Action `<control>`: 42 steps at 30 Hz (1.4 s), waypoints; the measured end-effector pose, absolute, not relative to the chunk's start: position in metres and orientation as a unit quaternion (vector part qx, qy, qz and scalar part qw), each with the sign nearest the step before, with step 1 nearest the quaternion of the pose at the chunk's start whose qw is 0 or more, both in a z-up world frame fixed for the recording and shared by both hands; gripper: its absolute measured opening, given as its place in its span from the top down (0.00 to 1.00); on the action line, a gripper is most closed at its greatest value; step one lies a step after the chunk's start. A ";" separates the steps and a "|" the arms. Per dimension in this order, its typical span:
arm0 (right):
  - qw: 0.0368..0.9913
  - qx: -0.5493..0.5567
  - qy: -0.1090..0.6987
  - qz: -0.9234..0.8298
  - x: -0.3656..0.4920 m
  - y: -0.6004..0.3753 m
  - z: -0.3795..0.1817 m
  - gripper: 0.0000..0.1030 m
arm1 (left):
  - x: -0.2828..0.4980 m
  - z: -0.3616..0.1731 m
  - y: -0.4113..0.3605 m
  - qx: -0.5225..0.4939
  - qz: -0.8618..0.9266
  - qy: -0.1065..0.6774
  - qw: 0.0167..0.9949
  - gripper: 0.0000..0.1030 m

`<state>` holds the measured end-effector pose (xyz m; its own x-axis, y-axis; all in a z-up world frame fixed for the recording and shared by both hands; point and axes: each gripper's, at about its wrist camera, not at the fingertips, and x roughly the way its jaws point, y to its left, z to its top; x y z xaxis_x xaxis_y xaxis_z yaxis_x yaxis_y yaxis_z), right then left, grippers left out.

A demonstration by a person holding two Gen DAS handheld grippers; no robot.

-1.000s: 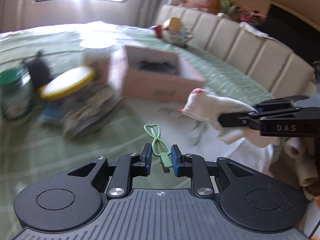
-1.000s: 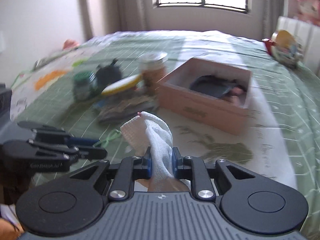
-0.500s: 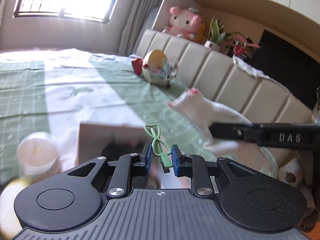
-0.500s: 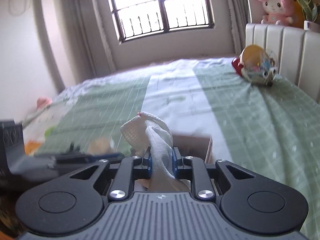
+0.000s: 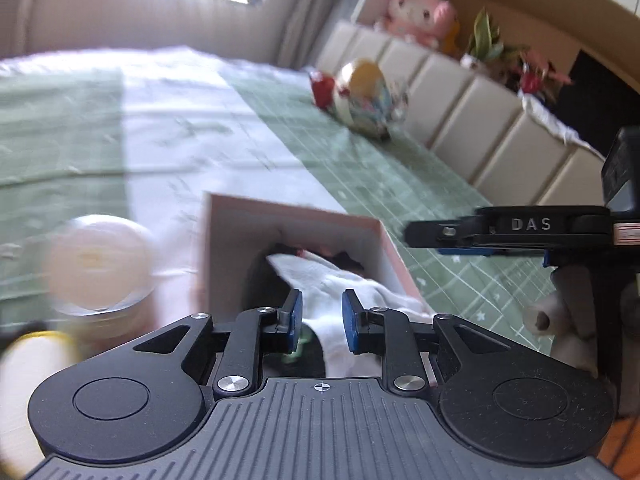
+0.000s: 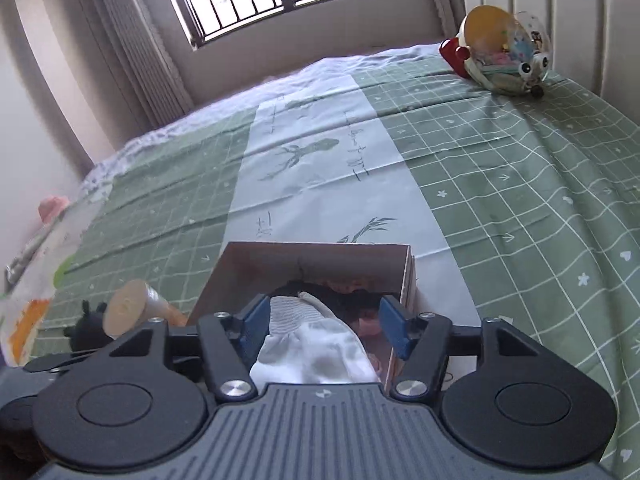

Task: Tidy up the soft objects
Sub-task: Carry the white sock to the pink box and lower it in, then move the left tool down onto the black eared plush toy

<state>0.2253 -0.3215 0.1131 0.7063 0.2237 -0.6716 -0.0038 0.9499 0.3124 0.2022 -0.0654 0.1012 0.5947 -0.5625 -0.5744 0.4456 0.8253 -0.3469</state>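
Observation:
A pink cardboard box (image 5: pixel 280 210) stands open on the green bedspread, with dark clothes inside. A white sock (image 5: pixel 340 280) lies draped into it and over its near wall. My right gripper (image 6: pixel 324 308) hovers above the box (image 6: pixel 312 256); its jaws are opening and the sock (image 6: pixel 316 344) sags loose between the pads, no longer pinched. From the left wrist view the right gripper (image 5: pixel 424 240) sits at the right, past the box's edge. My left gripper (image 5: pixel 322 316) hangs over the box's near end with a narrow gap between its pads. A blurred green scrap (image 5: pixel 302 342) shows low beside the left pad.
A jar with a white lid (image 5: pixel 100 264) and a yellow lid (image 5: pixel 32 360) stand left of the box, both blurred. A round toy (image 6: pixel 500 52) rests by the padded headboard (image 5: pixel 460 120). A small black figure (image 6: pixel 86 320) sits beside the jar (image 6: pixel 132 308).
Both grippers have travelled across the bed to above the box. The right jaws have spread and the sock has dropped from them. The green loop no longer stands up between the left pads.

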 end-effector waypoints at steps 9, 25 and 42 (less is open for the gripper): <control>0.923 0.119 0.358 0.079 0.188 -0.294 0.126 0.32 | 0.150 0.128 0.051 -0.111 -0.202 0.326 0.917 0.77; 0.907 0.007 0.363 0.213 0.132 -0.138 0.073 0.24 | 0.093 0.055 0.137 -0.192 -0.154 0.363 0.899 0.77; 0.916 -0.013 0.328 0.232 0.142 -0.087 0.083 0.24 | 0.245 0.134 0.125 0.007 -0.182 0.436 0.881 0.77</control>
